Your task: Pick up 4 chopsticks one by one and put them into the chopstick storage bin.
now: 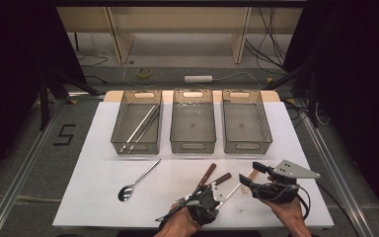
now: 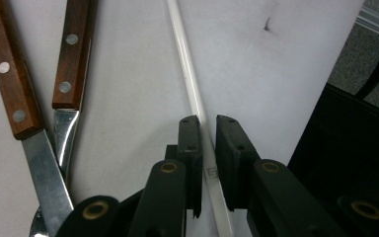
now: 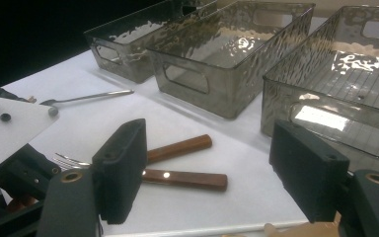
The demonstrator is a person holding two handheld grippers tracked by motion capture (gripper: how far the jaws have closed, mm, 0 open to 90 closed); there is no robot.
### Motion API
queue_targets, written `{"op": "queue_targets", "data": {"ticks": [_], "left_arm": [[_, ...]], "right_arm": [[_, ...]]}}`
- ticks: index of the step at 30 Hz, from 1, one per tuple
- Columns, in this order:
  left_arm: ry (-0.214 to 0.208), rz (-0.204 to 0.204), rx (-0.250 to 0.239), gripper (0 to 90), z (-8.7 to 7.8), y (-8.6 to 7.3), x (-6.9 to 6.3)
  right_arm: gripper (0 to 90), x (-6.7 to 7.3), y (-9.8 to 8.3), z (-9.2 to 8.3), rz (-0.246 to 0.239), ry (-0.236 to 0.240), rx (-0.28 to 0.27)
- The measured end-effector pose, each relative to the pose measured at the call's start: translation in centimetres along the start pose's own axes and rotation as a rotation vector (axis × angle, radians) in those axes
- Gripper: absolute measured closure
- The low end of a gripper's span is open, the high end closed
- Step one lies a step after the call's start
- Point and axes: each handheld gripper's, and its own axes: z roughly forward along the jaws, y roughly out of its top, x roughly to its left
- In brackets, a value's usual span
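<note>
Jaws of the left gripper (image 2: 205, 143) are closed around a thin white spoon handle (image 2: 192, 84) lying flat on the table (image 1: 94, 182); the right gripper (image 3: 217, 177) stands wide open, holding nothing. Two wooden-handled knives (image 2: 39, 74) lie just beside. Three ribbed clear bins (image 1: 192, 126) stand behind.

A black numeral 5 (image 1: 65, 134) was marked on the grey floor (image 1: 29, 128) left of the counter. A small printed mark stood on the white utensil handle (image 2: 212, 174) in the left gripper view; it was too small to read.
</note>
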Motion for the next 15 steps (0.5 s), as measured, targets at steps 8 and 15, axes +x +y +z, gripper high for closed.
{"op": "queue_targets", "data": {"ticks": [8,15], "left_arm": [[0.016,-0.042,-0.01,83.0,0.0,-0.1,0.8],[0.0,-0.073,-0.018,83.4,-0.1,-0.1,1.6]], "right_arm": [[31.5,0.0,0.0,0.0,-0.002,0.004,0.0],[31.5,0.0,0.0,0.0,-0.002,0.005,0.002]]}}
